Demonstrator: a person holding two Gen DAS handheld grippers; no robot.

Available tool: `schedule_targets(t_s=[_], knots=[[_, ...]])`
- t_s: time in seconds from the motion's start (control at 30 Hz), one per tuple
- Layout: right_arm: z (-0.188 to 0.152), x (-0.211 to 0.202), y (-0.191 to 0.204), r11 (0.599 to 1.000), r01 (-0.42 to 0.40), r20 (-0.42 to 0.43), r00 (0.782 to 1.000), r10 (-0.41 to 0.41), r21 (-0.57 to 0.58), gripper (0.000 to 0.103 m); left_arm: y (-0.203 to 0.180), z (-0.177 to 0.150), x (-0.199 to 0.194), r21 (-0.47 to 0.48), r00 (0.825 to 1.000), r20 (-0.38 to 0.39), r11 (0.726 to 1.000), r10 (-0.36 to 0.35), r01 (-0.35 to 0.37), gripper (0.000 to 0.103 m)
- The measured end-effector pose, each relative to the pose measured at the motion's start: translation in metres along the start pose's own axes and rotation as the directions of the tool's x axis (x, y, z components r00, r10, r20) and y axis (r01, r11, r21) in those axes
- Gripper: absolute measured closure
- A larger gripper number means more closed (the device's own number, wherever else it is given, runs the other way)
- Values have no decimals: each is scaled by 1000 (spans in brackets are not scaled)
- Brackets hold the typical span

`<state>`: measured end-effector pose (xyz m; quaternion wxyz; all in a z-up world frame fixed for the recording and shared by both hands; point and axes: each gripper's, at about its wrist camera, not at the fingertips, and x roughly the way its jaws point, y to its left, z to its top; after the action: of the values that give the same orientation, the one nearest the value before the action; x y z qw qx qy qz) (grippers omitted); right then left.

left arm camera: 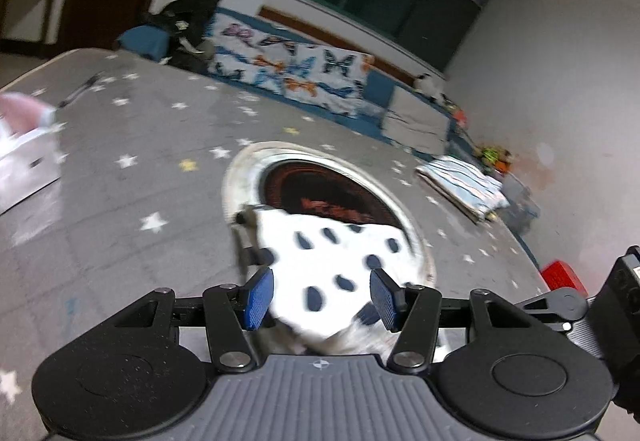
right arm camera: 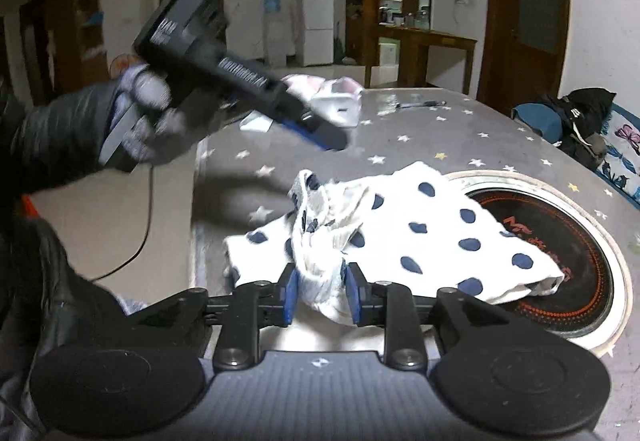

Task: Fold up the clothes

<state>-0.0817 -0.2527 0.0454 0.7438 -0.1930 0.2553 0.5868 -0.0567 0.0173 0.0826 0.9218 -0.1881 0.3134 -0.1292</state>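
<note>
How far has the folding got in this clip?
Barely started. Done: nothing visibly folded; the polka-dot garment lies crumpled on the star-print table cover, partly over the round cooktop. In hand: the right hand-held gripper pinches a bunched edge of it; the left hand-held gripper is open and raised above the table. Left: spreading it flat and making every fold.

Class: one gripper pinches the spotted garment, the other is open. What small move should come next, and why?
Probably bring the open left gripper down onto a free edge of the spotted garment. The right gripper pinches only a bunched fold, and the cloth lies crumpled, partly over the round cooktop; two grips could spread it flat.
</note>
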Motion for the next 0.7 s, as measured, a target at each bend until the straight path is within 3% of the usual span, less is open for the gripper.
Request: schedule_targets(t_s=[0.23, 0.47, 0.7], knots=[[-7, -5, 18, 999, 33, -23, 999, -34, -40, 75, -10, -7, 25, 22, 994, -60, 996, -88, 89, 48], [-8, 0, 34, 988, 106, -34, 993, -110, -116, 61, -3, -24, 6, 17, 993, -83, 996, -88, 90, 48], [9, 15, 45, 975, 132, -23, 990, -138, -181, 63, 14, -29, -21, -40, 998, -38, 998, -40, 39, 48]])
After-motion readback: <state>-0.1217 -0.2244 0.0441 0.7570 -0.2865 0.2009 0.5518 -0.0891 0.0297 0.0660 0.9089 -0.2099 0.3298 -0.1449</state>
